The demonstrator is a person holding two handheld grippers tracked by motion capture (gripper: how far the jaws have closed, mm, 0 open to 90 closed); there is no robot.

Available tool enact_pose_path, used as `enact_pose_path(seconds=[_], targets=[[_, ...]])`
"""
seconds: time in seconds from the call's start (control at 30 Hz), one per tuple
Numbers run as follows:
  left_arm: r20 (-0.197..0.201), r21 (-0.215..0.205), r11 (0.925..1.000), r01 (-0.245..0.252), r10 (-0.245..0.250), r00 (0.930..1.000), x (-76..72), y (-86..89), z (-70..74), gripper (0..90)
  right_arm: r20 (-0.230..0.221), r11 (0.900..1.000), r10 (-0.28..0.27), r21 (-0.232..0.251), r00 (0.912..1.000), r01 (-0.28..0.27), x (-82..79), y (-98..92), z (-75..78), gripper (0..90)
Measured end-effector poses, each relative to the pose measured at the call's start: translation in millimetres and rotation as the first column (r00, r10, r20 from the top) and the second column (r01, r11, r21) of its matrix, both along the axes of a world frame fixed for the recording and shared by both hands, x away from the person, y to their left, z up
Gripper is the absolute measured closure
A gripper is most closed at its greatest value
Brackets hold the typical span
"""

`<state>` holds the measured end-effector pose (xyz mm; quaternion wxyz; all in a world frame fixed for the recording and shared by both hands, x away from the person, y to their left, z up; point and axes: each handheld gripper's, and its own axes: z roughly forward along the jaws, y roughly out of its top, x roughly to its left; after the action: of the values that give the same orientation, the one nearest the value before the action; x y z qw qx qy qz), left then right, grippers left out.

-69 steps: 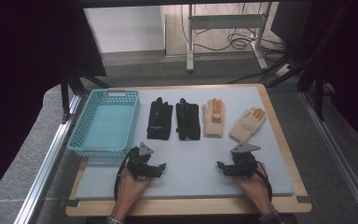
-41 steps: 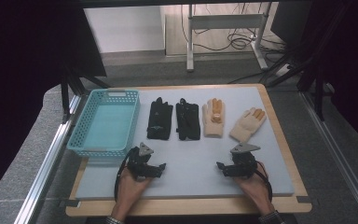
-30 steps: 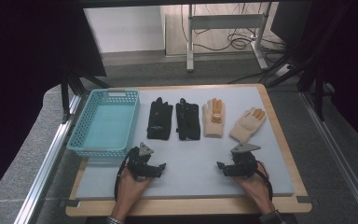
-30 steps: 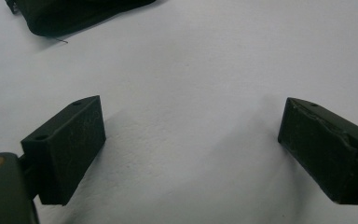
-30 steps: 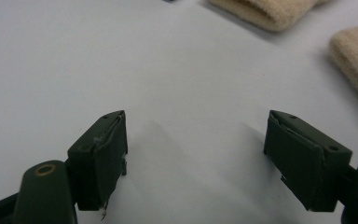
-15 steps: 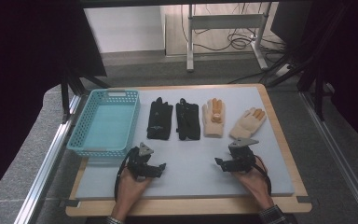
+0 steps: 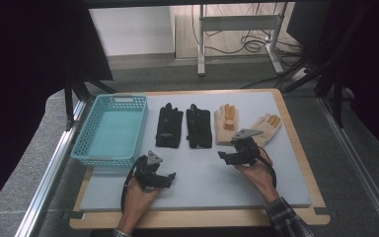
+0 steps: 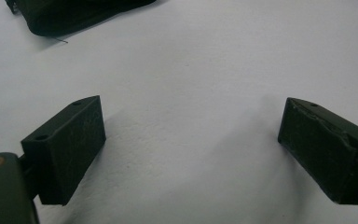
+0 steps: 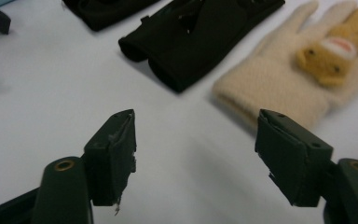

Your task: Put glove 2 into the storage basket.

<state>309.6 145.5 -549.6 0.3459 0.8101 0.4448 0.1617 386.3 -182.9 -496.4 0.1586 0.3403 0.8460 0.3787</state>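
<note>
Cream glove (image 9: 279, 88) flat on the desk (image 7: 202, 190), just ahead of the right tool. Left tool (image 8: 191, 140): gaping, empty. Black glove (image 9: 205, 28) close beside. Right tool (image 9: 196, 140): open, jaws just narrowing, nothing between. Risk: snagging both gloves, or slipping off loose knit.

A lab-like test room: a framed counter (image 7: 296, 195) on metal rails (image 7: 49, 173), loose cables (image 7: 237, 42) on the floor, and a bare metal stand (image 7: 239, 24) behind.
</note>
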Motion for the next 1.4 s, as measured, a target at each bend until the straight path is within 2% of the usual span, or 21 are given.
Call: enact_pose_path(seconds=[0.33,0.37,0.53,0.57,0.63,0.73,0.77,1.0,1.07,1.1,1.2,1.27,1.4], targets=[[0.001,-0.005,1.0000,-0.004,0.004,1.0000,0.0,-0.4,-0.2,7.6,0.012,0.999,0.027,-0.017,0.9995,-0.027,35.9,32.8,4.6,39.2],[0.001,-0.005,1.0000,-0.004,0.004,1.0000,0.0,-0.4,-0.2,7.6,0.011,0.999,0.028,-0.020,0.9995,-0.028,44.0,38.6,4.7,39.2],[0.000,-0.003,1.0000,-0.002,0.002,1.0000,0.1,-0.2,-0.1,7.6,0.017,0.999,0.028,-0.034,0.9995,-0.027,59.3,51.2,5.8,37.5],[0.000,-0.003,1.0000,-0.002,0.002,1.0000,0.1,-0.1,-0.1,7.6,0.019,0.999,0.028,-0.037,0.9994,-0.027,67.4,57.6,6.7,35.4],[0.001,-0.004,1.0000,-0.002,0.002,1.0000,0.1,-0.2,-0.2,7.6,0.020,0.999,0.026,-0.039,0.9995,-0.025,70.6,59.9,6.8,34.2],[0.001,-0.004,1.0000,-0.002,0.002,1.0000,0.1,-0.1,-0.2,7.6,0.009,0.999,0.012,-0.044,0.9999,-0.012,85.7,69.8,6.5,30.3],[0.001,-0.004,1.0000,-0.002,0.002,1.0000,0.1,-0.1,-0.2,7.6,0.001,0.999,0.003,-0.038,1.0000,-0.003,92.7,74.5,4.4,28.7],[-0.001,-0.002,1.0000,0.000,0.000,1.0000,0.2,0.1,-0.1,7.6,-0.034,0.998,-0.018,-0.060,0.9993,0.016,113.0,90.8,-10.3,24.6],[0.000,-0.001,1.0000,0.001,-0.001,1.0000,0.2,0.1,-0.1,7.6,-0.038,0.997,-0.028,-0.074,0.9989,0.025,117.7,94.4,-14.9,24.1],[-0.001,-0.002,1.0000,0.000,0.000,1.0000,0.2,0.1,-0.1,7.6,-0.048,0.995,-0.034,-0.097,0.9983,0.029,122.2,98.5,-21.1,23.8],[0.000,-0.002,1.0000,0.001,-0.001,1.0000,0.1,0.1,-0.1,7.6,-0.056,0.992,-0.026,-0.124,0.9981,0.019,124.9,102.6,-28.7,23.5],[0.000,-0.001,1.0000,0.000,0.000,1.0000,0.1,0.0,-0.1,7.6,-0.060,0.994,-0.033,-0.110,0.9976,0.026,124.7,102.5,-29.0,31.7],[-0.002,0.000,1.0000,0.001,-0.001,1.0000,0.1,0.1,0.1,7.6,-0.089,0.994,-0.044,-0.101,0.9951,0.035,121.2,103.3,-24.7,61.4]])
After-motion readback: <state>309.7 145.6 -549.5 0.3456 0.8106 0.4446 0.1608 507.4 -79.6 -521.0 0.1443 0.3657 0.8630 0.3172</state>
